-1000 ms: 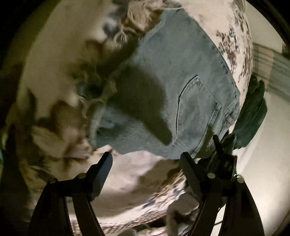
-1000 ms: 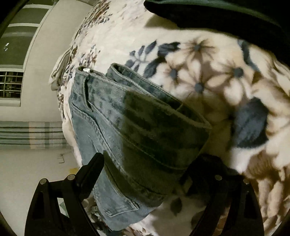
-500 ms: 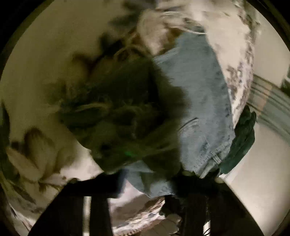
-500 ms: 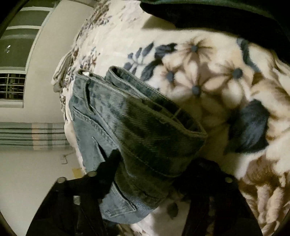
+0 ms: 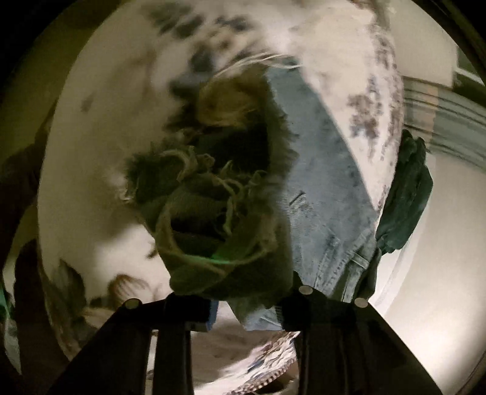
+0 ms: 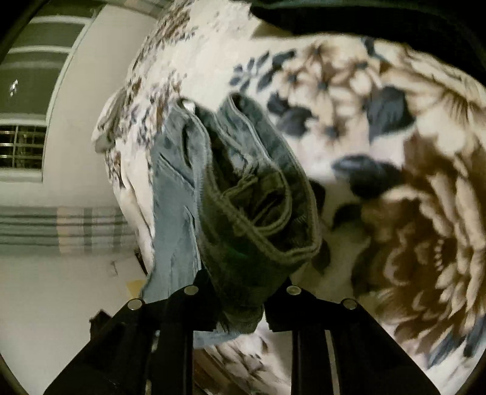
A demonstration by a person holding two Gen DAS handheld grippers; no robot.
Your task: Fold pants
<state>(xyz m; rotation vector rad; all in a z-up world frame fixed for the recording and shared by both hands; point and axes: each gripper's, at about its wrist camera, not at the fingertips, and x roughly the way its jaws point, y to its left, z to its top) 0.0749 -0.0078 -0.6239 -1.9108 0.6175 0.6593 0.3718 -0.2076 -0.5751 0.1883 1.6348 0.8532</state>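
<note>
Light blue denim pants (image 5: 319, 188) lie on a floral blanket (image 5: 100, 145). My left gripper (image 5: 243, 300) is shut on the frayed leg hem (image 5: 218, 218), which bunches up in front of the camera. My right gripper (image 6: 240, 300) is shut on the waistband end (image 6: 252, 218) of the pants (image 6: 173, 206), lifted into a rolled bundle above the blanket (image 6: 395, 188). The fingertips of both grippers are hidden by the denim.
A dark green garment (image 5: 404, 194) hangs at the blanket's right edge in the left wrist view. A dark cloth (image 6: 364, 18) lies at the top of the right wrist view. A pale floor (image 6: 60, 288) and a striped curtain (image 6: 45, 224) are beside the bed.
Both grippers went from open to shut on the denim. The left took the frayed hem and the right took the waistband, and both ends are now lifted and bunched.
</note>
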